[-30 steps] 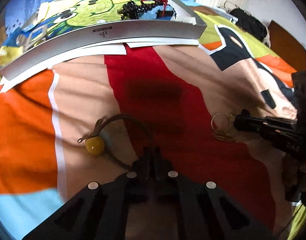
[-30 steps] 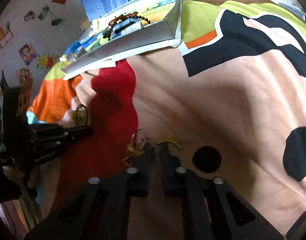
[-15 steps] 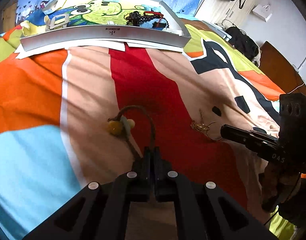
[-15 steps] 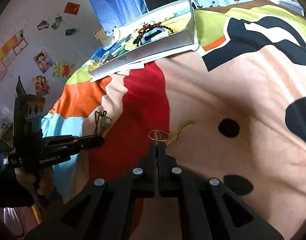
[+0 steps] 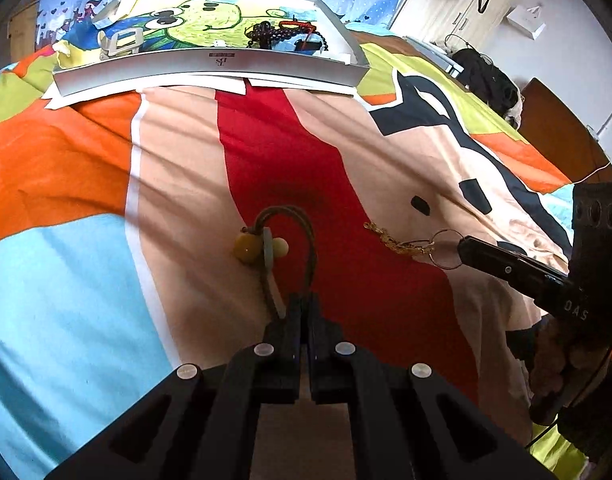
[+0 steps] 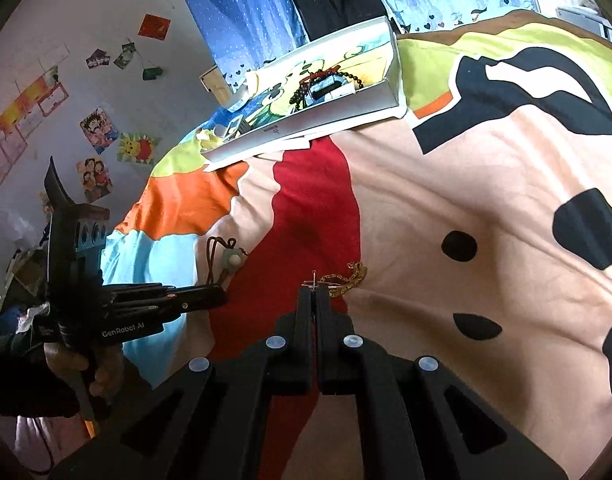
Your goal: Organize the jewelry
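Left gripper (image 5: 304,300) clamps brown cord necklace with yellow bead (image 5: 246,246); right gripper (image 6: 315,296) pinches gold chain with wire ring (image 5: 401,242), chain trailing away, probably toward the white tray (image 5: 226,66).

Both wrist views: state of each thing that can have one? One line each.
left hand-held gripper: shut on the brown cord.
cord necklace: held by its cord, beads hanging over the bedspread.
right hand-held gripper: shut on the ring.
gold chain: held by its ring, chain trailing left.
white box: open, on the bed.
dark bead string: lying inside the box.
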`<state>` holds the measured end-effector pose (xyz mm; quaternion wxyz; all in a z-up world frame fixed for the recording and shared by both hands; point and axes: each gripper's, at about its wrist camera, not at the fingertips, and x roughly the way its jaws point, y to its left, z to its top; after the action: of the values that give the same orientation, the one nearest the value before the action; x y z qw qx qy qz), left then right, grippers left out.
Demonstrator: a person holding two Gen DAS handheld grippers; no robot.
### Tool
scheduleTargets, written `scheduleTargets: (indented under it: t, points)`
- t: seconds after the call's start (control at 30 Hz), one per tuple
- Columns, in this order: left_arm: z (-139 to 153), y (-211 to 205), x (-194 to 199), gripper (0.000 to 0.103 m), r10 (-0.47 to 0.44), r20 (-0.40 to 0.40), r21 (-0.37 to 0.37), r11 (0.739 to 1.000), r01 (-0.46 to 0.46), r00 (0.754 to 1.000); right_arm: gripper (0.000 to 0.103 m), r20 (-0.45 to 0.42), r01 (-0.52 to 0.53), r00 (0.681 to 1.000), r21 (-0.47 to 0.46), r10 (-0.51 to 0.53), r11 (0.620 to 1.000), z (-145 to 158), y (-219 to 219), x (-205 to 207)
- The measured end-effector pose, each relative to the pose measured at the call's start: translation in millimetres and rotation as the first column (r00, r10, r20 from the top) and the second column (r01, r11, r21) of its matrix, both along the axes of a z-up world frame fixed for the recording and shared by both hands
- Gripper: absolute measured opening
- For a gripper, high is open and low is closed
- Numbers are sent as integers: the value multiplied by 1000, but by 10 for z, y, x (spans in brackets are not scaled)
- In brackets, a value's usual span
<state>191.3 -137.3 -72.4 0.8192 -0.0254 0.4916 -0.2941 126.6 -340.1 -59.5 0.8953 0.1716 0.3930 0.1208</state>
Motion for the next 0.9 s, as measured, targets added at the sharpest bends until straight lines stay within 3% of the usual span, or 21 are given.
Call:
scheduleTargets:
  t: [0.47, 0.7, 0.9]
  points:
    - [193, -85, -215, 3, 59, 7, 74, 996, -59, 998, 2, 29, 0, 1000, 42, -2, 999, -81, -89, -262]
    - [216, -157, -265, 3, 139, -3, 104, 985, -138, 990, 2, 45, -31, 999, 44, 29, 999, -135, -141, -247]
    - [436, -311, -346, 3, 138, 25, 121, 983, -140, 990, 2, 74, -38, 997, 46, 34, 998, -33, -245, -377]
